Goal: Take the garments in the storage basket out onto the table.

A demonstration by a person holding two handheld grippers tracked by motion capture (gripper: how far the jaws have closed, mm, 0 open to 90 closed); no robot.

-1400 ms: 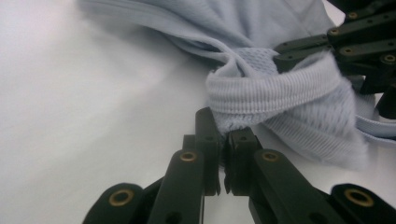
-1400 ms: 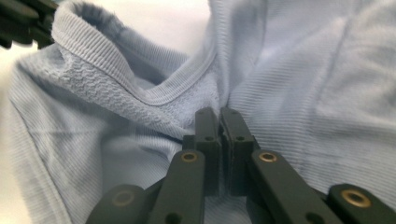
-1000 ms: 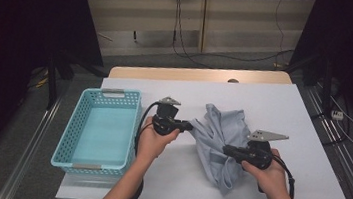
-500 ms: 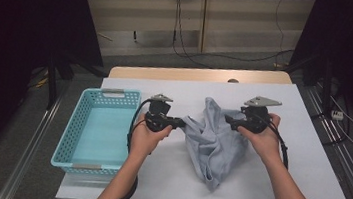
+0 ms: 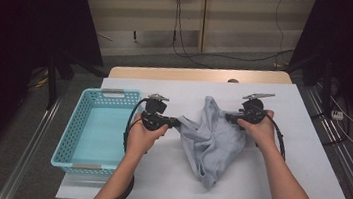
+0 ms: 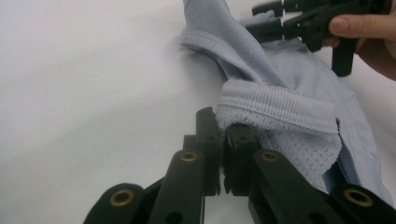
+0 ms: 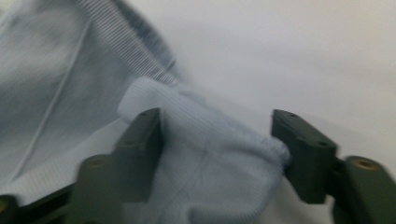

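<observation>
The white counter carries everything, and the pale blue garment lies crumpled on it between the two grippers, its lower end trailing away from both sets of jaws toward the person. A light blue basket stands on the counter behind the left gripper, on the side away from its jaws and apart from the cloth.

The left gripper points its jaws across the counter at the near edge of the garment. In the left gripper view its jaws are pressed together with only a sliver of gap, pinching a ribbed hem of the cloth between the pads; the fabric bunches up just beyond the tips and spreads off to one side.

The right gripper meets the garment from the opposite edge. In the right gripper view its jaws stand about half open and have just been closing, with a rolled fold of ribbed hem lying between them. One pad lies against the fold; whether the other pad touches the cloth is too blurred to tell, and the fold is not squeezed.
</observation>
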